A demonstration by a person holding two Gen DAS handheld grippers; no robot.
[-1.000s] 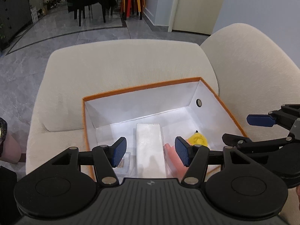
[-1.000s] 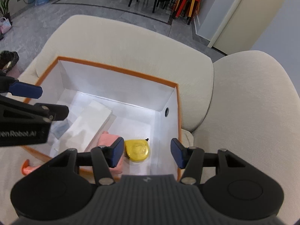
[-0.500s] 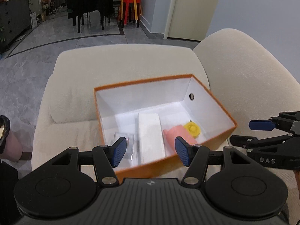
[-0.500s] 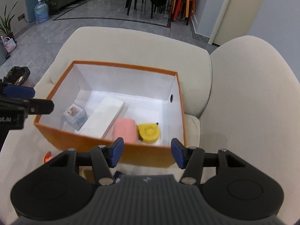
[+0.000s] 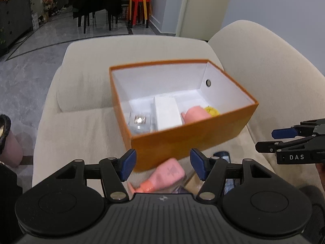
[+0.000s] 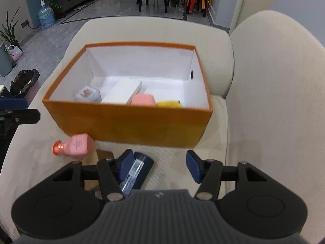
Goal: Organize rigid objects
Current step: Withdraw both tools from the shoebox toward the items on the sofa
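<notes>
I see both fisheye views evenly lit, soft indoor light, no hard shadows. Box [image 6: 130, 122] interior white floor slightly blown out, brightest patch in my frames. Motion blur smears box rim, pink bottle [image 5: 166, 174] under left camera, items inside box. Gripper bodies sharp. Strong barrel distortion: sofa [image 6: 274, 101] edges and floor lines bow at borders, dark vignette in corners. Glint on clear case [image 5: 140, 120]. Background room dimmer.
</notes>
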